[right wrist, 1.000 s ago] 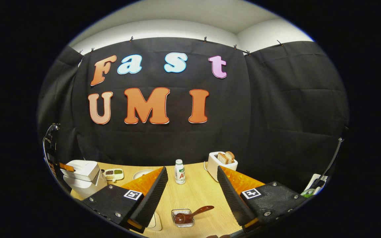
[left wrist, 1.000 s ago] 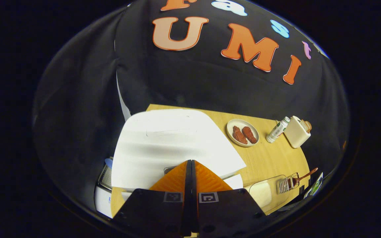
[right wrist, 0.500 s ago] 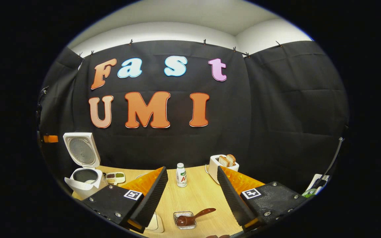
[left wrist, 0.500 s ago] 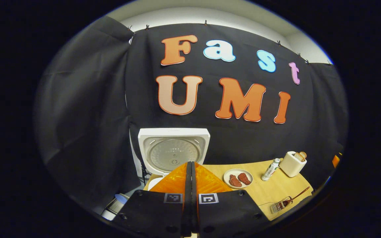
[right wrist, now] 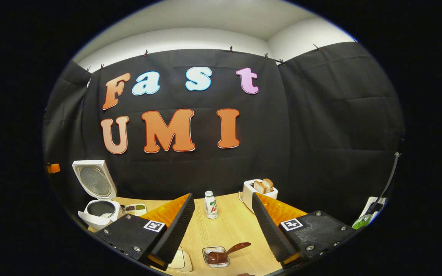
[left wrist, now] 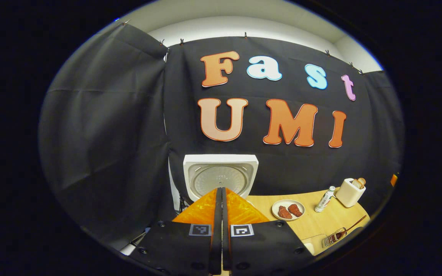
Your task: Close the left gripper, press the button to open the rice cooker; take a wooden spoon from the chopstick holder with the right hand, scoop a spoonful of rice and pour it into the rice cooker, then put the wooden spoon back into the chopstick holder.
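The white rice cooker [right wrist: 99, 210] stands at the table's far left with its lid [right wrist: 94, 180] raised and its dark pot showing. In the left gripper view the raised lid [left wrist: 221, 175] is straight ahead, behind my left gripper [left wrist: 221, 189], which is shut on nothing and held back from the cooker. The wooden spoon [right wrist: 226, 253] lies bowl-down in a small wire chopstick holder [right wrist: 216, 256] near the table's front edge. My right gripper [right wrist: 222, 196] hangs open above and behind the holder, with nothing between its fingers. The spoon and holder [left wrist: 337, 234] also sit low at the right in the left gripper view.
A plate of meat pieces [left wrist: 288, 210], a small bottle [right wrist: 210, 205] and a white toaster with bread [right wrist: 259, 191] stand along the back of the wooden table [right wrist: 228, 226]. A seasoning tray [right wrist: 135, 209] lies beside the cooker. A pale rice container [right wrist: 180, 261] sits behind my right gripper's left finger.
The cooker's lid has swung from shut to fully raised. My left gripper, still shut, has lifted and drawn back from the cooker. The right gripper has barely shifted.
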`<state>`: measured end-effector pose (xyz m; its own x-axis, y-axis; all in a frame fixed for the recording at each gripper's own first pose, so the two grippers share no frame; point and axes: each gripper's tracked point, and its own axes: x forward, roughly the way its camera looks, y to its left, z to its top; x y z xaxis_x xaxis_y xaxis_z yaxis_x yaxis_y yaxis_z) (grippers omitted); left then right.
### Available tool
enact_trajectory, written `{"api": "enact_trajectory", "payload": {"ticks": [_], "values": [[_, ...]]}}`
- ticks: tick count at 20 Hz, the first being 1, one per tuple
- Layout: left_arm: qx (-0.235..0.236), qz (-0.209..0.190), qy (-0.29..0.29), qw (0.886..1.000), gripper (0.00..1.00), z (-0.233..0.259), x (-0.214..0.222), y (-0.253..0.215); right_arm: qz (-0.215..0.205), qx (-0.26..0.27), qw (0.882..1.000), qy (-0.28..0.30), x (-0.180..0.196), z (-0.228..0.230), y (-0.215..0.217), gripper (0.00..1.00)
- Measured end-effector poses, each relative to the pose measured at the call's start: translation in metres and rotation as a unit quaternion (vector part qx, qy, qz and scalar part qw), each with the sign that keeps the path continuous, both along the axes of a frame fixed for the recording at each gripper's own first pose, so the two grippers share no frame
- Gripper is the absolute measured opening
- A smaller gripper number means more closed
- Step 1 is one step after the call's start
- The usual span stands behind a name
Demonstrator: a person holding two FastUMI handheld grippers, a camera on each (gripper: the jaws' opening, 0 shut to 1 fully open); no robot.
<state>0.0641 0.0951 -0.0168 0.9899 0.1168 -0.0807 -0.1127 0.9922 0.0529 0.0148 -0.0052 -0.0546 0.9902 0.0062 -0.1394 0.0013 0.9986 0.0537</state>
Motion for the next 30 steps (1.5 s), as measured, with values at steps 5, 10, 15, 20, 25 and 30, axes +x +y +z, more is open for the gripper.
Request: {"api": "enact_trajectory", "payload": {"ticks": [5, 10, 15, 20, 25, 30], "values": [[-0.012, -0.007, -0.010, 1.000, 0.17, 0.000, -0.012, -0.002, 0.000, 0.032, 0.999, 0.022, 0.001, -0.032, -0.010, 0.94], [0.000, -0.012, -0.028, 1.000, 0.54, 0.010, -0.012, -0.007, -0.009, 0.088, 0.995, 0.055, 0.008, -0.082, -0.019, 0.94], [0.005, -0.001, -0.034, 0.999, 1.00, 0.008, -0.018, -0.008, -0.028, 0.165, 0.982, 0.090, 0.017, -0.133, -0.033, 0.95], [-0.002, 0.008, -0.041, 0.999, 0.99, 0.010, -0.022, -0.011, -0.048, 0.226, 0.966, 0.120, 0.028, -0.181, -0.048, 0.95], [0.005, 0.017, -0.044, 0.999, 1.00, 0.010, -0.028, -0.014, -0.031, 0.267, 0.952, 0.146, 0.034, -0.211, -0.036, 0.95], [0.023, 0.031, -0.046, 0.998, 0.99, 0.009, -0.034, -0.014, -0.016, 0.327, 0.930, 0.170, 0.040, -0.233, -0.026, 0.87]]}}
